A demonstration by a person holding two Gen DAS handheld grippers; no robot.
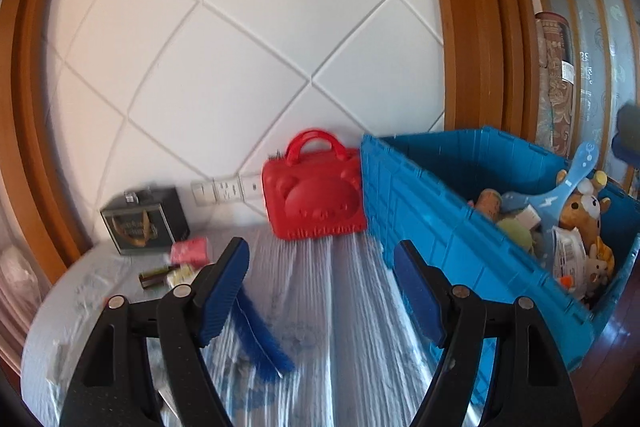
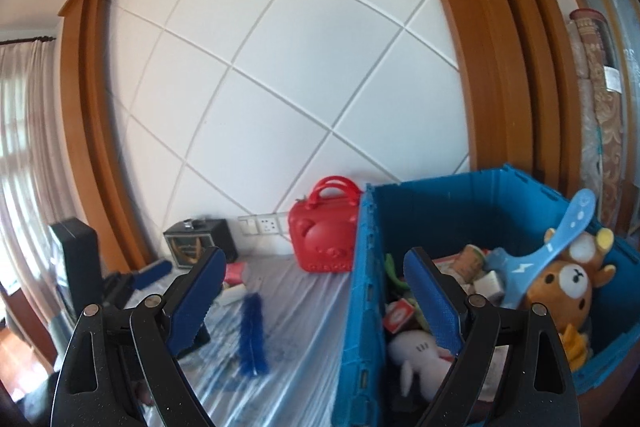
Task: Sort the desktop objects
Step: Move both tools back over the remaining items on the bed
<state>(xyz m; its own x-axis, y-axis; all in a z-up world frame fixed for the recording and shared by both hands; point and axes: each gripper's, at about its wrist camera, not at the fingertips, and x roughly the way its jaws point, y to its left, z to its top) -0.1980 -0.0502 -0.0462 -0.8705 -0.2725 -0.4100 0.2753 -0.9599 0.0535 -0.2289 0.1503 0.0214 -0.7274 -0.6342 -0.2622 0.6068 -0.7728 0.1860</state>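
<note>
Hovering with jaws apart and empty, left gripper (image 1: 322,291) and right gripper (image 2: 312,301) risk snagging the wrinkled cover; blue bottle brush (image 1: 258,337) lies beside the blue crate (image 1: 440,227).

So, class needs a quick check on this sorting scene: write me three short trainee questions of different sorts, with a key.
1. True or false: the red bear-face case lies inside the blue crate.
2. Multiple choice: what lies on the striped cloth nearest the left gripper? A) a blue brush B) a plush bear C) a spoon
3. Fill in: the brown plush bear sits in the blue ____.

Key
1. False: it stands on the cloth beside the crate, against the wall.
2. A
3. crate

Both the left gripper and the right gripper are open and hold nothing.
</note>
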